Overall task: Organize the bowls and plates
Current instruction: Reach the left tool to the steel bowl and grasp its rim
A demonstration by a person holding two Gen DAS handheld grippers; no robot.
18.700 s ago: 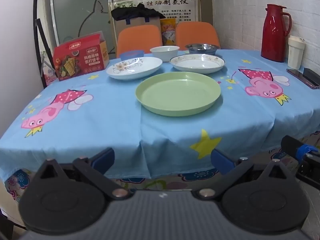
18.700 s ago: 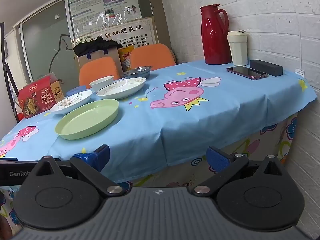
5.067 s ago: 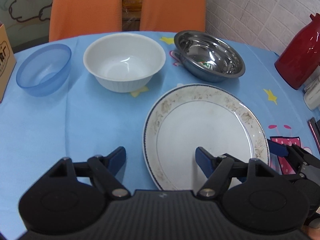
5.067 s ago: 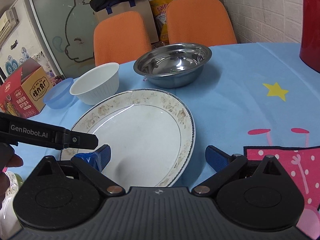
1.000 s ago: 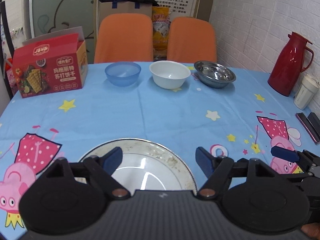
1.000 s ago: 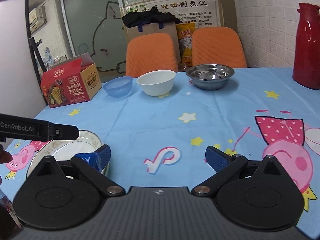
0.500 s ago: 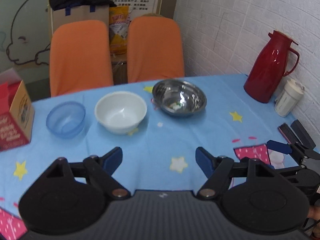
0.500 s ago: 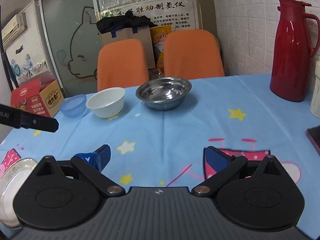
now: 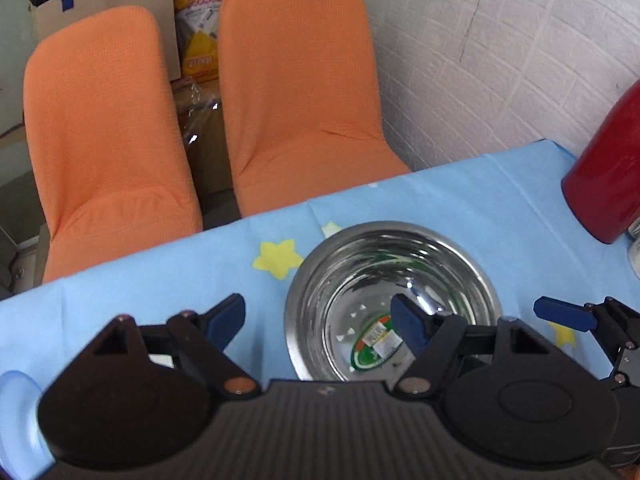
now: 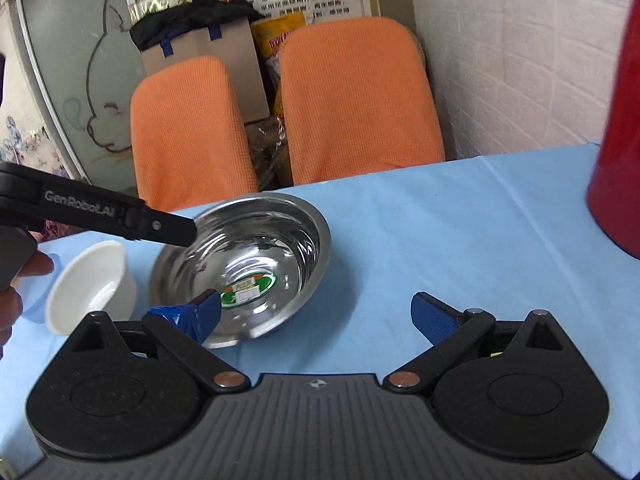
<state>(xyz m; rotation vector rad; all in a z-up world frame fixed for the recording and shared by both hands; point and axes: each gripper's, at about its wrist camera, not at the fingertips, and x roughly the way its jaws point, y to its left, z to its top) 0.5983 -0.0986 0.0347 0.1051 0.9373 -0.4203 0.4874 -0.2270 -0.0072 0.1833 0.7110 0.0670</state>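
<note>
Nearest in both wrist views are the two grippers, and both stand with jaws spread wide and nothing between them. The left gripper (image 9: 320,320) straddles the near-left rim of the round shiny stainless-steel bowl (image 9: 390,300), its right blue pad hanging over the bowl's inside and its left pad outside it. The right gripper (image 10: 316,316) sits at the bowl's near side, its left pad just over the near rim.

Half a second ago both grippers were well back from this bowl, and a second ago the speckled white plate lay under the left one; now the plate is out of view and the steel bowl fills the foreground. My reading is that the plates are dealt with and the bowls come next, starting here.

Left of the steel bowl, close beside it, stands the ribbed white bowl (image 10: 94,280); further left a translucent blue bowl (image 9: 18,416) shows only as an edge. Right of the steel bowl rises a red thermos jug (image 9: 608,172). All rest on the counter under a light-blue star-printed cloth (image 10: 460,232). Beyond the steel bowl stand two orange fabric chairs (image 9: 300,92), then a white brick wall (image 9: 500,40).
</note>
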